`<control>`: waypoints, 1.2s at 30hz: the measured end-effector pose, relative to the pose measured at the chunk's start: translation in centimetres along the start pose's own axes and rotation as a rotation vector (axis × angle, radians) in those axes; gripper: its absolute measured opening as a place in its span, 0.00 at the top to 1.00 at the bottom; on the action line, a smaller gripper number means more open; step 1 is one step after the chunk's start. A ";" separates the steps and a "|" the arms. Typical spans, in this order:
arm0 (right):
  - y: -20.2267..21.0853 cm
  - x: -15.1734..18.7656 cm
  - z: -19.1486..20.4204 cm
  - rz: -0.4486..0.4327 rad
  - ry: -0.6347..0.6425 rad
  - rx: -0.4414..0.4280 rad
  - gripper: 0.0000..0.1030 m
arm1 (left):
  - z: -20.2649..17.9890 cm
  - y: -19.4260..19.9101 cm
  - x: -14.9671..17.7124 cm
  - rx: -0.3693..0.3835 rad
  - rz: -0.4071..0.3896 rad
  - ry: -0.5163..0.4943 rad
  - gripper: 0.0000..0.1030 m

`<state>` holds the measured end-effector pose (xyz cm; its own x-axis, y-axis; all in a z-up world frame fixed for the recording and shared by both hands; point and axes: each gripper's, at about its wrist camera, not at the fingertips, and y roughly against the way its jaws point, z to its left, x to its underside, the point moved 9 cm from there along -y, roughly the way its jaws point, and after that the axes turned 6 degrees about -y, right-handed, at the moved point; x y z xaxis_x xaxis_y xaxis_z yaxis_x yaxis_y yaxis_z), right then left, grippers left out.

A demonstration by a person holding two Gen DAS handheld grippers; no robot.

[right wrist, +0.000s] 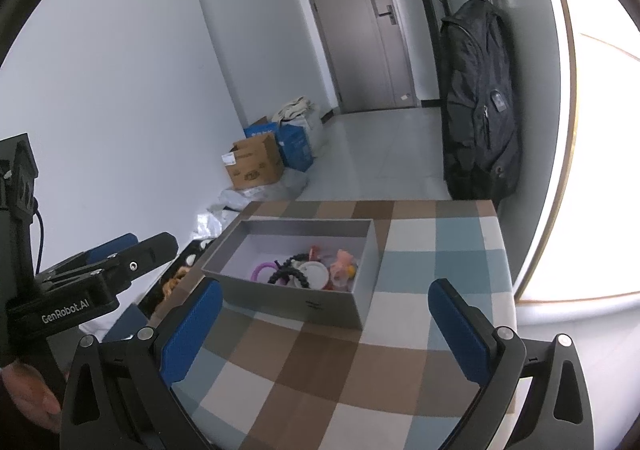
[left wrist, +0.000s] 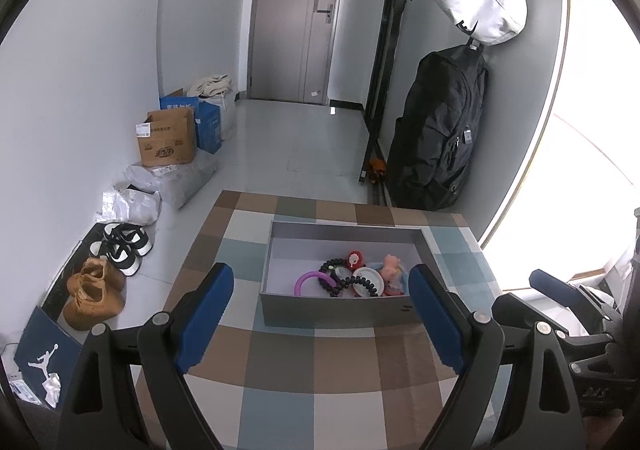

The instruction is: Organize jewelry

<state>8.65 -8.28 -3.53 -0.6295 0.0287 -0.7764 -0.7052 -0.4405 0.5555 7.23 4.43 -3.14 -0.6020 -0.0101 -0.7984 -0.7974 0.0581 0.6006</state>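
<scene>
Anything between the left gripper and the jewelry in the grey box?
Only the box's near wall. The left gripper is open, above the checked tablecloth, short of the grey box. The purple ring and black beaded bracelet lie inside, behind that wall; the open top looks unobstructed.

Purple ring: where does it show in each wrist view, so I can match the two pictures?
Left wrist: the purple ring lies at the left end of the clutter in the grey box, lower centre.
Right wrist: the purple ring is in the same box, just left of centre.
Shared landmark: the black beaded bracelet beside it.
</scene>
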 end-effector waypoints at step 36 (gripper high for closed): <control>-0.4 0.4 0.1 0.019 0.006 0.004 0.00 | -0.5 -0.1 0.1 0.029 0.002 -0.009 0.16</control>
<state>8.68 -7.99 -4.02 -0.6409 0.0151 -0.7674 -0.6945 -0.4371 0.5715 7.22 3.95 -3.24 -0.6034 -0.0013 -0.7974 -0.7945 0.0874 0.6010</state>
